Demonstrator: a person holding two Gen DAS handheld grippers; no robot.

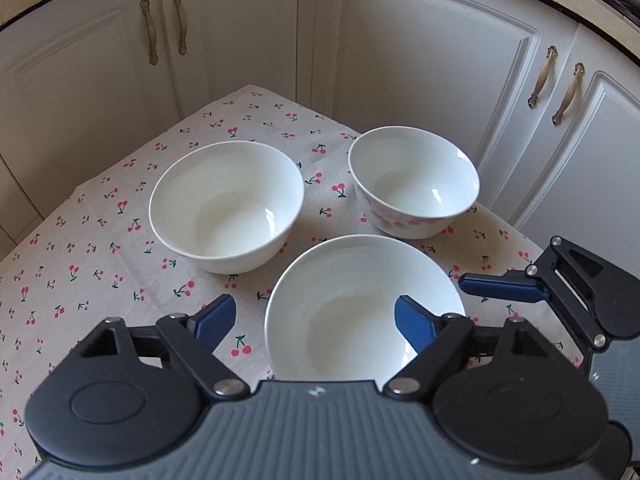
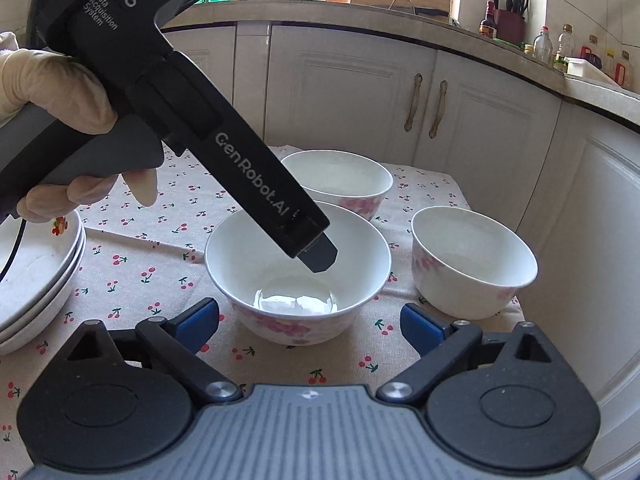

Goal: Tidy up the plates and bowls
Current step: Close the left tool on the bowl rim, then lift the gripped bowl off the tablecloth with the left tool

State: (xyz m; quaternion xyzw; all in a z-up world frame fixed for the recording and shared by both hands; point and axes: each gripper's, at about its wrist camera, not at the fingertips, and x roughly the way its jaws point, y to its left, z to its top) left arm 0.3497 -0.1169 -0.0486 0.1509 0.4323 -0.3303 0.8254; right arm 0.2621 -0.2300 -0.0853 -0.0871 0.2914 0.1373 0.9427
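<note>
Three white bowls with pink flowers stand on the cherry-print tablecloth (image 1: 80,248). In the left wrist view my left gripper (image 1: 316,320) is open over the near bowl (image 1: 352,320); its right finger (image 1: 414,326) hangs inside the bowl and its left finger is outside the rim. A second bowl (image 1: 226,204) stands at the back left, a third (image 1: 414,182) at the back right. In the right wrist view my right gripper (image 2: 312,326) is open and empty, just before the same near bowl (image 2: 298,268). The left gripper's body (image 2: 192,112) reaches down over it.
Stacked white plates (image 2: 36,280) sit at the left edge of the right wrist view. White cabinet doors (image 1: 420,60) stand close behind the table. The right gripper's finger (image 1: 500,286) shows at the right of the left wrist view. The worktop (image 2: 400,12) carries bottles and jars.
</note>
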